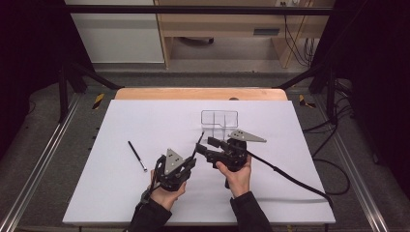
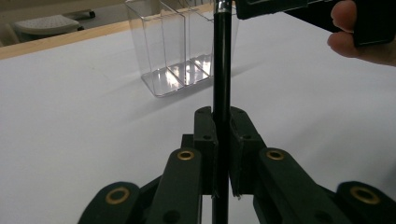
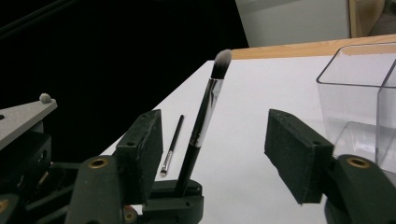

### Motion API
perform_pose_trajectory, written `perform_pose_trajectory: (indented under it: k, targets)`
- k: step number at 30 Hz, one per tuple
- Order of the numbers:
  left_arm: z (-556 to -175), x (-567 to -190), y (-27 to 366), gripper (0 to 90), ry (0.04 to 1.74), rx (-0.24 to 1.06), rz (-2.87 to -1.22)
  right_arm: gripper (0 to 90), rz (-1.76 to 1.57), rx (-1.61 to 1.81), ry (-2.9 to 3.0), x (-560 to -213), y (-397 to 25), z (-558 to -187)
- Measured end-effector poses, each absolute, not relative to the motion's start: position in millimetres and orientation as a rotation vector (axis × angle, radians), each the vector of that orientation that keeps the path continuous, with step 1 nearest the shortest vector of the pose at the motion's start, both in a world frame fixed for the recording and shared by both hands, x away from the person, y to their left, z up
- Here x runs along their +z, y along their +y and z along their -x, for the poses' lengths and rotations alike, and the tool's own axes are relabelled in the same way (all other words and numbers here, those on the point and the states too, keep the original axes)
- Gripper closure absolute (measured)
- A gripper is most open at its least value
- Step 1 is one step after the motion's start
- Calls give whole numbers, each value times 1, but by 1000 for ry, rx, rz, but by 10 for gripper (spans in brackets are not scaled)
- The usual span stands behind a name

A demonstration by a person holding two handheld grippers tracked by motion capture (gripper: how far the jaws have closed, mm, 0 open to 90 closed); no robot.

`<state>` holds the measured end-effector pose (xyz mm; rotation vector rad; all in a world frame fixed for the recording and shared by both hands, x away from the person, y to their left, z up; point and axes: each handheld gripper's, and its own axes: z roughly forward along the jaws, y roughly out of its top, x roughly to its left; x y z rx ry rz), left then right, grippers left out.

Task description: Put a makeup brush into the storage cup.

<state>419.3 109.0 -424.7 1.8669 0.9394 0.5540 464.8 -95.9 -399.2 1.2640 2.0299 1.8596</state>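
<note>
My left gripper (image 2: 222,154) clamped the makeup brush (image 3: 201,126) by its handle, bristles up, near the clear organizer (image 1: 219,120). My right gripper (image 3: 215,158) gaped around the brush without touching. Closing off-centre could have levered it loose. 1 thinner brush (image 1: 137,156) lay apart.

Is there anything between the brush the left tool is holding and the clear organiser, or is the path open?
Nothing on the white table surface lies between them. The left tool grips the black-handled makeup brush upright; the clear plastic divided organiser stands just beyond. The open right tool sits close beside the brush.
</note>
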Motion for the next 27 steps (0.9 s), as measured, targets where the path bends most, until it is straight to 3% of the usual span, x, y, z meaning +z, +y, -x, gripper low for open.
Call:
perform_pose_trajectory:
  k: [27]
  targets:
    - [-416, -425, 99, 829, 940, 532, -1843, 808, -1324, 1935, 2019, -403, -92, -467]
